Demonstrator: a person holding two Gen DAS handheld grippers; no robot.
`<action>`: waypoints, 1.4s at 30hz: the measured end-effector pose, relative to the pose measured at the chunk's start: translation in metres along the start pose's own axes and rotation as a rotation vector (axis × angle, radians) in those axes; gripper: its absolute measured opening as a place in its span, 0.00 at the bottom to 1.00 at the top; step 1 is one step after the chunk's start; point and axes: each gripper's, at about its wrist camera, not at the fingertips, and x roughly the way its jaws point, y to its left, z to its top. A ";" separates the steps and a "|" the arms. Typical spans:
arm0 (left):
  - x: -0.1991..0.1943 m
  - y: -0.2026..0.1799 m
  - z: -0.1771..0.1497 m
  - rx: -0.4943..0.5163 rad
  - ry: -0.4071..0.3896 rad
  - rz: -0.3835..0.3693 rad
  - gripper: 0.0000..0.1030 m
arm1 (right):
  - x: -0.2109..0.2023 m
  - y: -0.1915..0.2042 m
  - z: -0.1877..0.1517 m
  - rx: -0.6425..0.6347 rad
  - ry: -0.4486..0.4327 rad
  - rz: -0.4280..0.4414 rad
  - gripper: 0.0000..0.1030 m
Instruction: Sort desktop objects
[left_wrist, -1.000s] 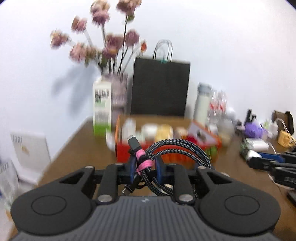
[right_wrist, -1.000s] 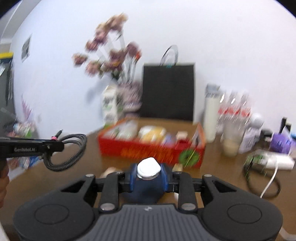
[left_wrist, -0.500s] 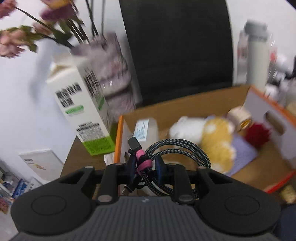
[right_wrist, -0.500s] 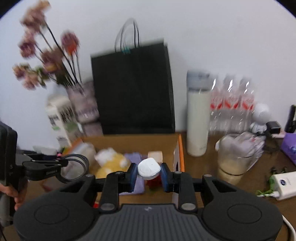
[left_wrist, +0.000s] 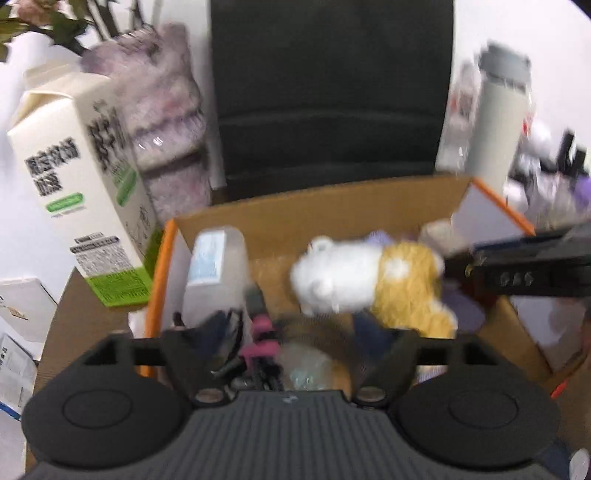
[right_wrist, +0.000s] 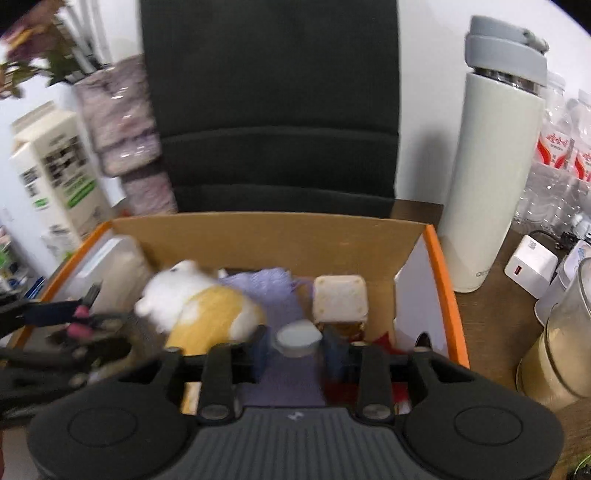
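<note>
The coiled cable (left_wrist: 269, 345) drops from the spread left claw (left_wrist: 295, 354); right claw (right_wrist: 295, 345), parted around its capped bottle (right_wrist: 297, 338), should release low inside the orange box (right_wrist: 441, 280).

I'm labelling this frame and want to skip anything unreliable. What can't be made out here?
- Left wrist view: the cable between the left tool's fingers is motion-smeared; held or released, unclear.
- Right wrist view: the bottle below its white cap is hidden by the right tool.
- Carton print: blurred in both views.
- Box floor: covered by the plush toy.
</note>
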 end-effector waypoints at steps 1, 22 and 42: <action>-0.004 0.002 0.001 -0.011 -0.016 0.008 0.80 | 0.001 -0.002 0.002 0.018 0.012 -0.019 0.55; -0.165 -0.024 -0.064 -0.110 -0.254 0.072 1.00 | -0.155 0.006 -0.088 0.050 -0.192 -0.073 0.99; -0.259 -0.084 -0.252 -0.153 -0.280 0.058 1.00 | -0.260 0.037 -0.288 -0.003 -0.313 -0.076 1.00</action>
